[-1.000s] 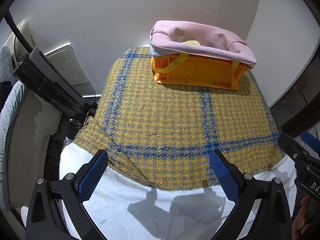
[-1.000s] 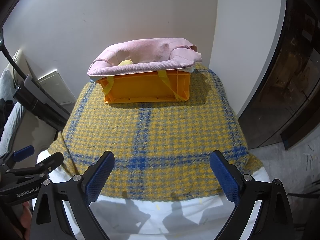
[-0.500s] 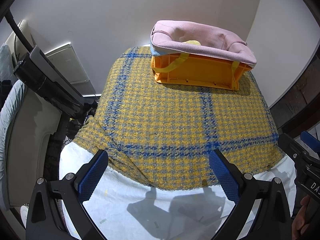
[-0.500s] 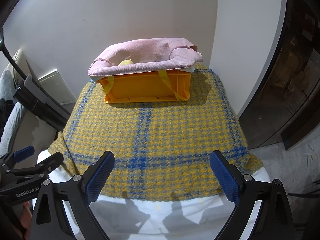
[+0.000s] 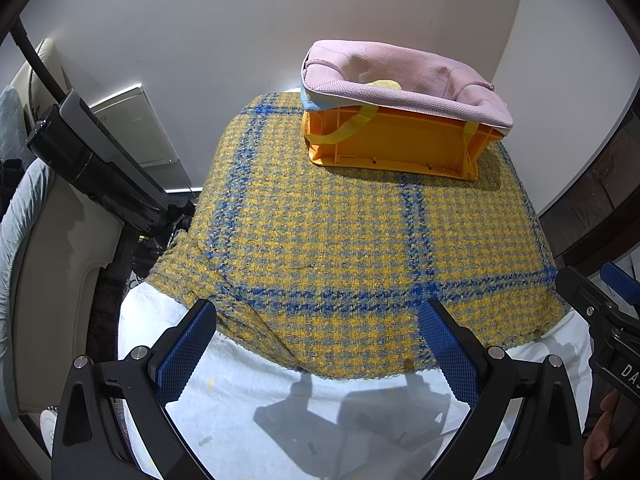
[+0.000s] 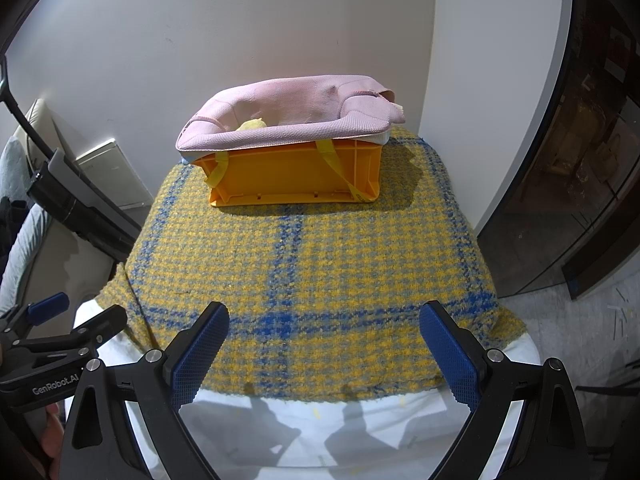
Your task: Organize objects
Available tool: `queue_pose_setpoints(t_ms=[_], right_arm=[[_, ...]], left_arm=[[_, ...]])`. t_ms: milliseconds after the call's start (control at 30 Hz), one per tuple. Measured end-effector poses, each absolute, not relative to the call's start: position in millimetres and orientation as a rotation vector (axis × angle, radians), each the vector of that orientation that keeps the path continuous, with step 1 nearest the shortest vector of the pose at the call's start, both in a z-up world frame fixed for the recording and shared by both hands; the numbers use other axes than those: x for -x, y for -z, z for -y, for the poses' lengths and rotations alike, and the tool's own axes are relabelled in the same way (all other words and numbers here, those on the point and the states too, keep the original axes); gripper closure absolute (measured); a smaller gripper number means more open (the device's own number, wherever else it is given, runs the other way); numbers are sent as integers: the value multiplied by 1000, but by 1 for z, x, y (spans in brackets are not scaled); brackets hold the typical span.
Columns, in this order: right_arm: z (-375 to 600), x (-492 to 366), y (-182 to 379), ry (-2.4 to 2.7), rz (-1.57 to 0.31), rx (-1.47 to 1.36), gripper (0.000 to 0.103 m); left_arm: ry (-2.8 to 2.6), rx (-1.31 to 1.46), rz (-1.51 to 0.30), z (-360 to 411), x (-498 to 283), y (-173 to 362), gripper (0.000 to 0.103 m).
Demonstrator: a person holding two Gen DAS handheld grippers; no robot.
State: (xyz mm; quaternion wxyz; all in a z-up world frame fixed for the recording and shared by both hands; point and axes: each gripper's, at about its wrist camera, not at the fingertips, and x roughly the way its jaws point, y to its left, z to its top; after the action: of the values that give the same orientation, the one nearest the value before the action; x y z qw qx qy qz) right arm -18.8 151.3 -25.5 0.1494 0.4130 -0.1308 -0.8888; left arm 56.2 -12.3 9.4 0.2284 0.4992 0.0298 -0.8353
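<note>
1. A table [image 6: 360, 432] is seen covered by a white sheet, which is bare only along the near edge, where the grippers' shadows are cast.
2. A yellow-and-blue checked blanket [image 5: 360, 240] is spread over most of the table; its near hem is draped just ahead of both grippers, and its left corner hangs over the table's side.
3. An orange crate [image 6: 296, 172] is set on the blanket at the far end, close to the white wall [image 6: 240, 32]. It is seen to the right of centre from the left wrist and near centre from the right wrist.
4. A pink cloth [image 5: 404, 80] is draped over the crate's rim and sags into it, so the inside is mostly hidden. Yellow straps hang down the crate's front.
5. A small pale-yellow thing [image 6: 251, 124] is partly shown inside the cloth's hollow; what it is cannot be told.
6. The left gripper [image 5: 316, 344] is held over the table's near edge with its jaws spread wide and nothing between the blue pads [image 5: 184, 356].
7. The right gripper [image 6: 320, 348] is likewise held released over the near edge, jaws wide apart and empty, well short of the crate.
8. Each gripper is caught at the edge of the other's view, with part of a hand [image 5: 600, 428] glimpsed behind it.
</note>
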Motion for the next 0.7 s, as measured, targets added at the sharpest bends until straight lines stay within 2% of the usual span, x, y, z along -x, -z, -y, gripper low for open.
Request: queue_pose_setpoints(t_ms=[700], right_arm=[[-150, 19, 26, 2555, 388, -1181, 7]], left_arm=[[2270, -1387, -94, 12, -56, -7, 0]])
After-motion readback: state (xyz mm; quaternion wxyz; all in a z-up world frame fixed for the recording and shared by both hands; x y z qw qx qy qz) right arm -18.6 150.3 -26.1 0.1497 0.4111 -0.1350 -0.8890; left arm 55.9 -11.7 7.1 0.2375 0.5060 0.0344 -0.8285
